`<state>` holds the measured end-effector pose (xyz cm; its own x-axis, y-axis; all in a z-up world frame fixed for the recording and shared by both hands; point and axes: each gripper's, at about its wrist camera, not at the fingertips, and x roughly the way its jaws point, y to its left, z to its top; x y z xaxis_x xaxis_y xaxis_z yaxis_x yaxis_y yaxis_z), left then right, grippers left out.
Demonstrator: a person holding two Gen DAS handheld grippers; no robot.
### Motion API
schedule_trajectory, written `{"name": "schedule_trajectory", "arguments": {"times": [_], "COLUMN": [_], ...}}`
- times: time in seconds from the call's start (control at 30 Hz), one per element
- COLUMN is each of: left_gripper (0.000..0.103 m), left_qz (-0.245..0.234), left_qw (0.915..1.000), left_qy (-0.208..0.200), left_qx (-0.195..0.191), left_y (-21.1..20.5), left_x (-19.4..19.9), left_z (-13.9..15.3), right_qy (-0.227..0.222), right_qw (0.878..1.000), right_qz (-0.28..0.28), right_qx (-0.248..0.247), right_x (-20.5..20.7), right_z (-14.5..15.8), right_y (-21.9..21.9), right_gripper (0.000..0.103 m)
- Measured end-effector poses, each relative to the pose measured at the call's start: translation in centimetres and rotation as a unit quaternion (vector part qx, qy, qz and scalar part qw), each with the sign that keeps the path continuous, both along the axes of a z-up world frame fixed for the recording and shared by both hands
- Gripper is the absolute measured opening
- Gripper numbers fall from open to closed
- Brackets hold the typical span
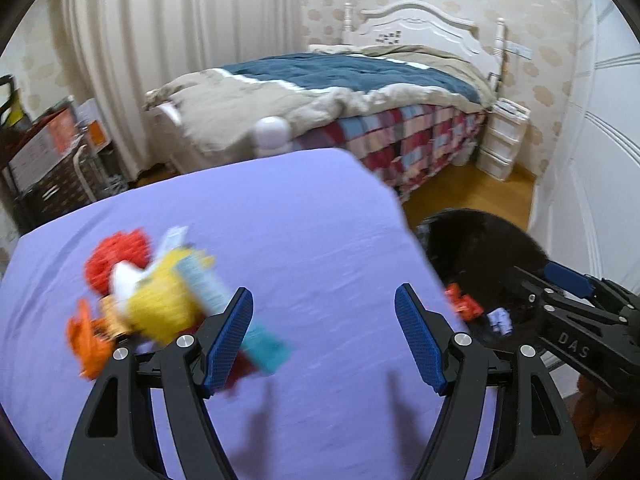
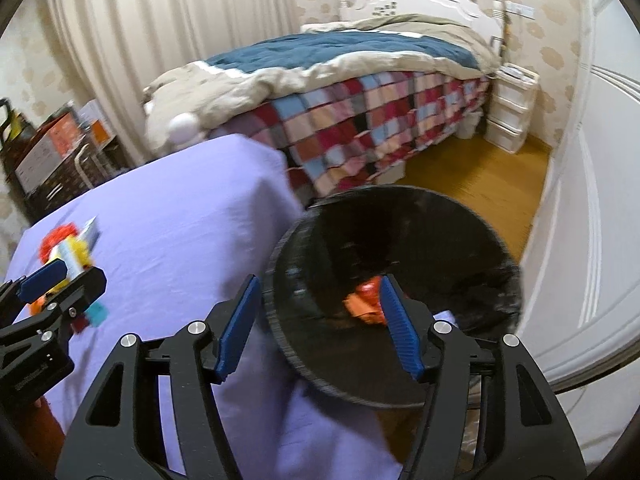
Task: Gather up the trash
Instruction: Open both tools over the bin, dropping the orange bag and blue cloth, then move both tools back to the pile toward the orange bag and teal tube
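A pile of crumpled wrappers (image 1: 160, 300), red, yellow, orange and teal, lies on the purple-covered table (image 1: 300, 220) at the left. My left gripper (image 1: 324, 340) is open and empty, just right of the pile. A black trash bin (image 2: 400, 280) stands beside the table's right edge with an orange wrapper (image 2: 366, 300) inside. My right gripper (image 2: 320, 324) is open and empty above the bin's rim. The bin (image 1: 488, 256) and the right gripper (image 1: 568, 300) also show in the left wrist view. The pile (image 2: 68, 252) and left gripper (image 2: 60, 280) show in the right wrist view.
A bed (image 2: 360, 92) with a blue quilt and a patchwork cover stands behind the table. A white drawer unit (image 2: 512, 120) sits by the bed head. Cluttered shelves (image 1: 52, 152) are at the far left. A white wardrobe door (image 2: 592, 200) is at the right.
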<state>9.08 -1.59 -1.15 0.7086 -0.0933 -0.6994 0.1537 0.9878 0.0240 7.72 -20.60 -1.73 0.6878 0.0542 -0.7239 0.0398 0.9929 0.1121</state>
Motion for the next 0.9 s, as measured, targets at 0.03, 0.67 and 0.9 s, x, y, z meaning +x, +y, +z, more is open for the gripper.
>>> {"name": "schedule_trajectory", "arguments": {"times": [0.03,0.67,0.9], "left_gripper": [0.071,0.071,0.071], "left_qz": [0.009,0.167,0.177], "left_qw": [1.0000,0.9853,0.9831], "left_qy": [0.000,0.036,0.046], "left_qx": [0.001,-0.007,0.003], "left_y": [0.9,15.0,16.7], "left_x": [-0.3,-2.8,-1.8], "left_z": [0.0,-2.6,-3.2], "right_qy": [0.001,0.018,0.023], "right_qw": [1.000,0.993,0.990], "right_qz": [0.009,0.115,0.139], "right_qx": [0.001,-0.016,-0.030], "right_x": [-0.1,-0.5,-0.2], "right_z": [0.0,-0.9,-1.2], "right_y": [0.9,12.0,14.4], "right_gripper": [0.060,0.060,0.060]}}
